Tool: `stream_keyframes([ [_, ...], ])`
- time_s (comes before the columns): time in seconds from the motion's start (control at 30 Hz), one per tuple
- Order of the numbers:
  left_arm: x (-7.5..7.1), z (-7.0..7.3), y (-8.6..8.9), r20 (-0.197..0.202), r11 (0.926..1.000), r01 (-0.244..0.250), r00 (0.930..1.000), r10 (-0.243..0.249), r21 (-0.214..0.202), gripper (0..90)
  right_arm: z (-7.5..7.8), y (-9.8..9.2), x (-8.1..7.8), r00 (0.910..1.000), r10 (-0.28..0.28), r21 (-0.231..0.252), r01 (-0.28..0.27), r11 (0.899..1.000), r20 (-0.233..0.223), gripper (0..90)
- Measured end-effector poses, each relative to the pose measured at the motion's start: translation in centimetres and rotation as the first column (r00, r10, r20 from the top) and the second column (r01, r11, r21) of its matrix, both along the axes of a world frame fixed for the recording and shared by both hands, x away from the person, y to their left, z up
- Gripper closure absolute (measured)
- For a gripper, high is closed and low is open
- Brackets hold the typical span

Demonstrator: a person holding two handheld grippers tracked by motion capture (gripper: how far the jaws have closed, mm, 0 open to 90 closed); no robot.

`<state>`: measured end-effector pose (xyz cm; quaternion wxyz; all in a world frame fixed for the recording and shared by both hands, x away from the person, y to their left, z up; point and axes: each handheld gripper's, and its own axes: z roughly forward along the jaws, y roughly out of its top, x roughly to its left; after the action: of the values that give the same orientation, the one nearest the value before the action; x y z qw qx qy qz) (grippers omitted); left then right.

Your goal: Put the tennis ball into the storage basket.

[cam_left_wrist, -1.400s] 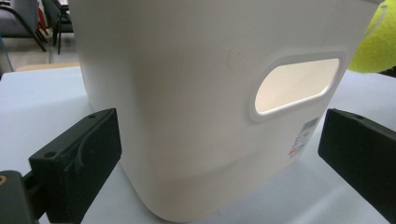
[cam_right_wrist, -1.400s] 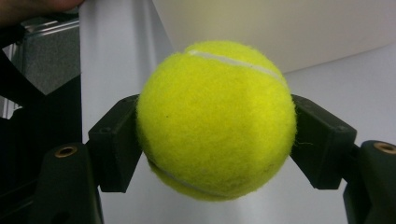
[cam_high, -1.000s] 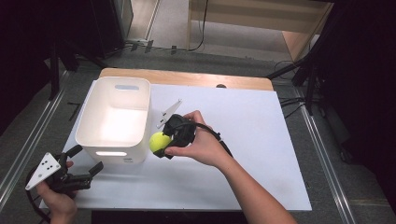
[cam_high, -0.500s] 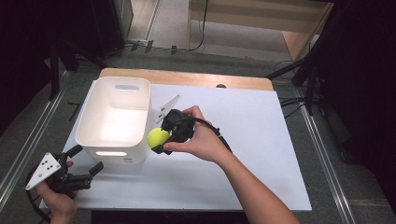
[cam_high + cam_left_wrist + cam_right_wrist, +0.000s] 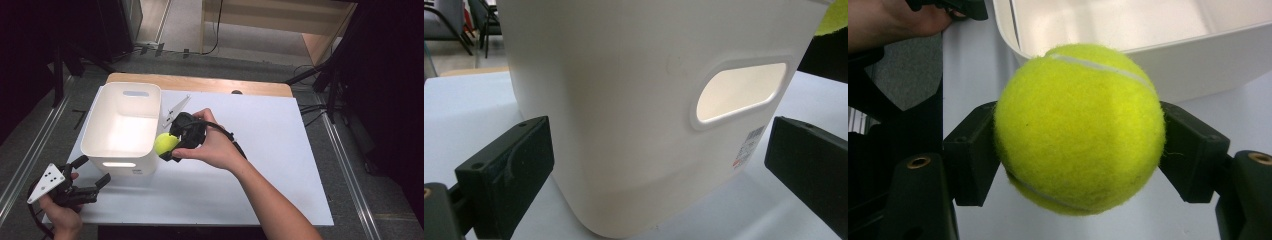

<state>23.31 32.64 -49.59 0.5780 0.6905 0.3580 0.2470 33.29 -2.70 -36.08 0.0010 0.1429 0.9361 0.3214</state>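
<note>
A yellow-green tennis ball (image 5: 166, 144) (image 5: 1079, 129) is clamped between the jaws of my right gripper (image 5: 170, 146) (image 5: 1078, 150), held in the air just over the near right rim of the white bin (image 5: 121, 130) (image 5: 1198, 55). The bin is open-topped, has a cut-out handle (image 5: 740, 93) in its near wall and looks bare inside. My left gripper (image 5: 94, 175) (image 5: 659, 165) rests low at the table's near left corner, jaws open, pointing at the bin's near wall with nothing between its pads.
The white table top (image 5: 280, 150) stretches wide to the right of the bin. A wooden strip (image 5: 200, 84) runs along the far edge. Dark stands and cables (image 5: 320, 85) surround the table on the floor.
My right gripper has carried the ball a little up and toward the bin's rim. The left gripper has stayed put.
</note>
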Motion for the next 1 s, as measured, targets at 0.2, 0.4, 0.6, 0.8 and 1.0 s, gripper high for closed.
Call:
stream_keyframes([
  [0.2, 0.0, 0.0, 0.0, 0.000, 1.0000, 0.000, 1.0000, 0.000, 0.003, 0.0, 0.6, 0.3, 0.1, 1.0000, 0.007, 0.004, -0.007, 1.000, 0.004, 24.2],
  [0.4, 0.0, 0.0, 0.0, 0.000, 1.0000, 0.000, 1.0000, 0.000, 0.001, 0.0, 1.1, 0.6, 0.2, 0.9998, 0.013, 0.007, -0.013, 1.000, 0.012, 24.1],
  [0.6, 0.0, 0.0, 0.0, -0.001, 1.0000, -0.001, 1.0000, 0.001, -0.001, 0.0, 1.7, 0.9, 0.3, 0.9998, 0.012, 0.004, -0.012, 1.000, 0.019, 24.1],
  [0.8, 0.0, 0.0, 0.0, -0.001, 1.0000, 0.000, 1.0000, 0.000, -0.001, 0.0, 2.2, 1.3, 0.5, 0.9996, 0.014, 0.008, -0.014, 1.000, 0.024, 24.1],
  [1.0, 0.0, 0.0, 0.0, 0.000, 1.0000, 0.002, 1.0000, -0.002, 0.003, 0.0, 2.3, 1.7, 0.7, 0.9995, 0.021, 0.010, -0.022, 1.000, 0.024, 24.1],
])
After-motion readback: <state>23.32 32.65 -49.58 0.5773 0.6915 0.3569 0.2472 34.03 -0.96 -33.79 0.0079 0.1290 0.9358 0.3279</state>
